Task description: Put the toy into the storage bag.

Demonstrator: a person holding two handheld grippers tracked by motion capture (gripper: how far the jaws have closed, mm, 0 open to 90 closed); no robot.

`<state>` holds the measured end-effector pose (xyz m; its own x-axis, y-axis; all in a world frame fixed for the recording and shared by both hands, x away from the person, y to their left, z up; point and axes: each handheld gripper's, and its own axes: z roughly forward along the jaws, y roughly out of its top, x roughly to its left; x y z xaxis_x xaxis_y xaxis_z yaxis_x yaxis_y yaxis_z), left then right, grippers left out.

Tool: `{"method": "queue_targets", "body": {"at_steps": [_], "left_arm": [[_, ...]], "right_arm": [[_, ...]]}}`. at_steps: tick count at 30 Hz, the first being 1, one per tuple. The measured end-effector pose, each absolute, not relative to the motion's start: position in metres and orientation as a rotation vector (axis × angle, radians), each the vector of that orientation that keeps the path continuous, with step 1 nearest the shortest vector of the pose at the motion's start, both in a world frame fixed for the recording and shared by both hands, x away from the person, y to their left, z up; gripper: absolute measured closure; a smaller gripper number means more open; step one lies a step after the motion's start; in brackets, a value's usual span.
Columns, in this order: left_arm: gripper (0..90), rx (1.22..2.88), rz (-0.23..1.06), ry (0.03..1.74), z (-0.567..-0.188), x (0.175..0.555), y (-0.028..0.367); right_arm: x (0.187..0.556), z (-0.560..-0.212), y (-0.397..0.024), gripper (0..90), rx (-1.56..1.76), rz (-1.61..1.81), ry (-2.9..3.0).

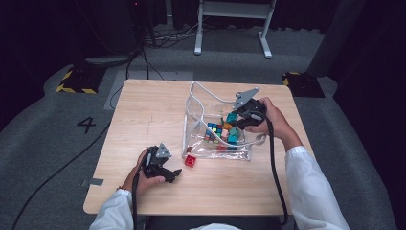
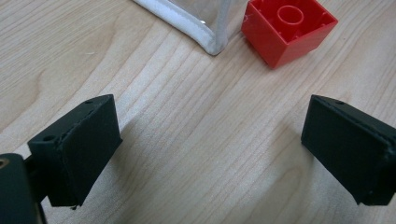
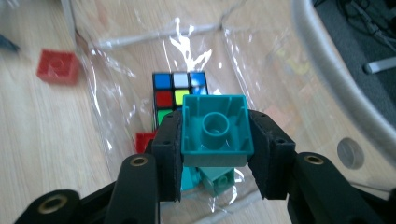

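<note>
The teal plastic building block (image 3: 215, 130), pinched by the right gripper (image 3: 215, 154) over the clear plastic bag (image 1: 191, 103), could be dropped outside it — its soft rim may be snagged — while the left gripper (image 2: 205, 144) is spread empty.

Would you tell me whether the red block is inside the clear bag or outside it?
Outside: the red block sits on bare wood beside the clear bag.

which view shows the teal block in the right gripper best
The right gripper view: the teal block sits large and sharp between the right gripper jaws, hollow underside facing the camera. The high view gives a small teal patch.
</note>
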<state>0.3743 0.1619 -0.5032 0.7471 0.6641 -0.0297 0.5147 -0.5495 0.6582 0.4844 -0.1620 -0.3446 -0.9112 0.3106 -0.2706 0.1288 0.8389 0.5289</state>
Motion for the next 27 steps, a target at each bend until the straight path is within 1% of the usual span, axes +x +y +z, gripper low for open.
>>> {"method": "queue_targets", "body": {"at_steps": [9,21,27], "left_arm": [[4.6,2.280,0.292,0.882,-0.503,0.374,0.162],[4.3,2.280,0.294,0.876,-0.503,0.375,0.161],[4.1,2.284,0.295,0.890,-0.503,0.374,0.162]], "right_arm": [[0.494,-0.353,-0.161,59.3,0.345,0.541,2.756],[0.496,-0.356,-0.195,59.3,0.445,0.447,2.775],[0.494,-0.355,-0.201,59.3,0.443,0.412,2.770]]}}
